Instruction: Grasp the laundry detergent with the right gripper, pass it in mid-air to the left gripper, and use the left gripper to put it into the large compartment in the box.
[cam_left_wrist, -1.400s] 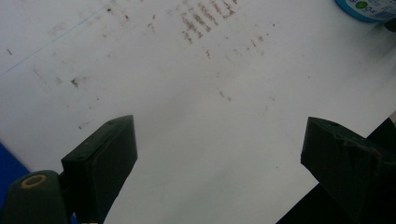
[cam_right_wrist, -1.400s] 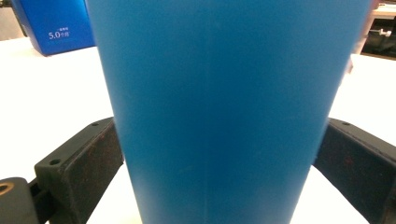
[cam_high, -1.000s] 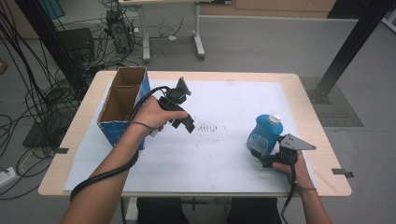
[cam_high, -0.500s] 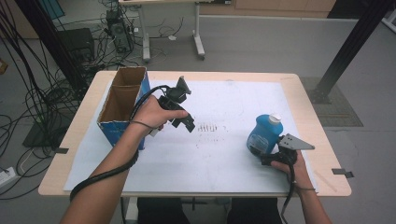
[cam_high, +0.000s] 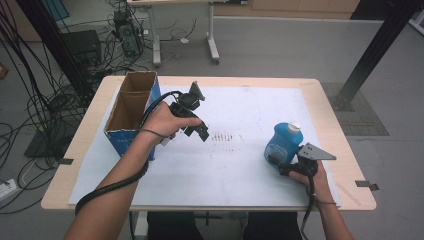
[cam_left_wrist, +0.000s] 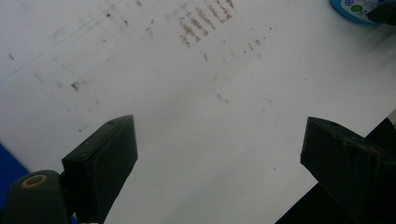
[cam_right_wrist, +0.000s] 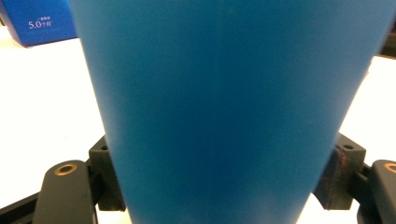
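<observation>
A blue bottle (cam_high: 282, 142) with a white cap stands upright on the white sheet at the right. My right gripper (cam_high: 275, 162) is at its base. In the right gripper view the bottle (cam_right_wrist: 224, 107) sits between the jaws and both pads press its sides; the jaws have just been closing on it. My left gripper (cam_high: 196, 132) hangs above the sheet beside the cardboard box, its jaws wide apart. In the left gripper view that gripper (cam_left_wrist: 215, 135) has nothing between its jaws, and the bottle's (cam_left_wrist: 359, 7) base shows at the top right corner.
An open cardboard box (cam_high: 125, 145) with blue sides stands at the table's left edge, also seen far off as the box (cam_right_wrist: 37, 23) in the right gripper view. A white sheet (cam_high: 235, 175) with faint brown marks covers the wooden table (cam_high: 350, 195).
Both hands stay where they were. The right gripper's jaws sit tighter against the bottle's base than a second ago.
</observation>
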